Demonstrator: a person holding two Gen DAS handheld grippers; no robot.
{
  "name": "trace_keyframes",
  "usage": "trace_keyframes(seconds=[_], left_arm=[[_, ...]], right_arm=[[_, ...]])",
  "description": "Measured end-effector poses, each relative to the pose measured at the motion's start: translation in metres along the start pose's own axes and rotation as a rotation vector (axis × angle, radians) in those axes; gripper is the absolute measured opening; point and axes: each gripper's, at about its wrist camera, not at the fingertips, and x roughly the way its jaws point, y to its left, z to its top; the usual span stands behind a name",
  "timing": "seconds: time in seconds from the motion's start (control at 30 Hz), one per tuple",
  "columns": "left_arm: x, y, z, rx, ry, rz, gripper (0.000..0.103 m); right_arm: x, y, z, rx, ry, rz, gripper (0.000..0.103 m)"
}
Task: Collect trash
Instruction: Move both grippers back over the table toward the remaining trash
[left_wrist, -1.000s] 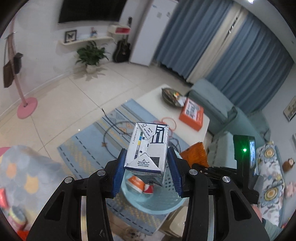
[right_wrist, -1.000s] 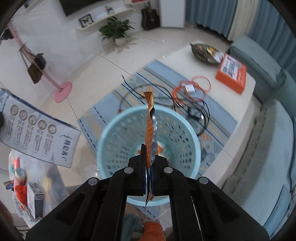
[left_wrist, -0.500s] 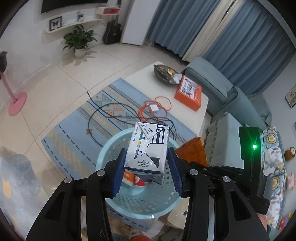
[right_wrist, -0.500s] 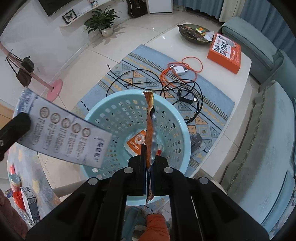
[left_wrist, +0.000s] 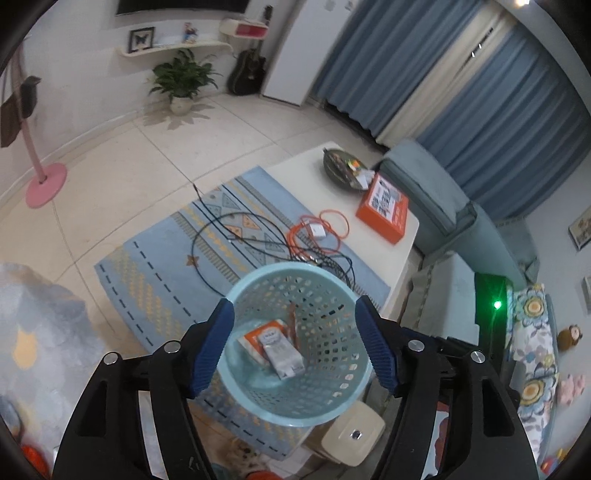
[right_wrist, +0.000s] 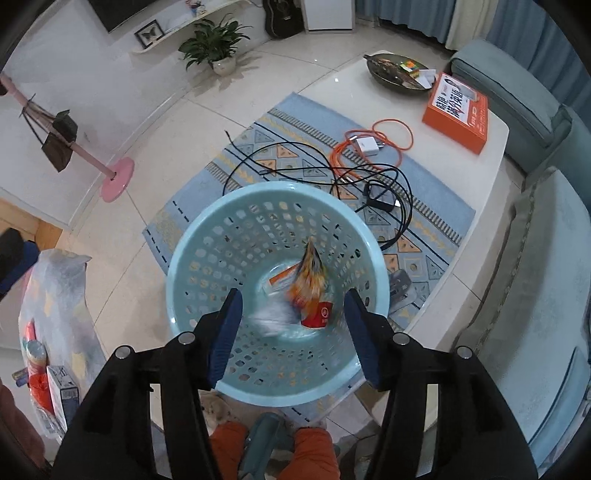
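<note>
Both grippers hang over the pale blue basket (left_wrist: 334, 400), jaws opening with nothing between them. Below the left gripper (left_wrist: 295, 345), the grey carton (left_wrist: 283, 357) lies on the basket floor. Beneath the right gripper (right_wrist: 293, 332), the orange wrapper (right_wrist: 309, 273) is blurred inside the basket.

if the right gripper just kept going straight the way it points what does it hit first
Most likely the trash inside the light blue basket: the right gripper, jaws opening with nothing between them, aims into its mouth, at the orange wrapper and red cup near the bottom. Depth is hard to judge.
</note>
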Motion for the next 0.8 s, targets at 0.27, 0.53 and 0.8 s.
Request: trace_keyframes(seconds=[0.27,0.53,0.8], left_arm=[[-0.072,0.020,-0.007,-0.049,-0.119,0.031,0.069],[-0.159,0.065,-0.031,-0.147,-0.253,0.133,0.071],[-0.237,0.144,-0.083,-0.313,-0.322,0.340,0.073]], right_arm=[[-0.036,0.051,0.000,-0.107,-0.061,0.079,0.054],[-0.090,0.150,-0.005,-0.331,-0.171,0.201,0.054],[-0.098,0.244,-0.042,-0.546,-0.164,0.302,0.057]])
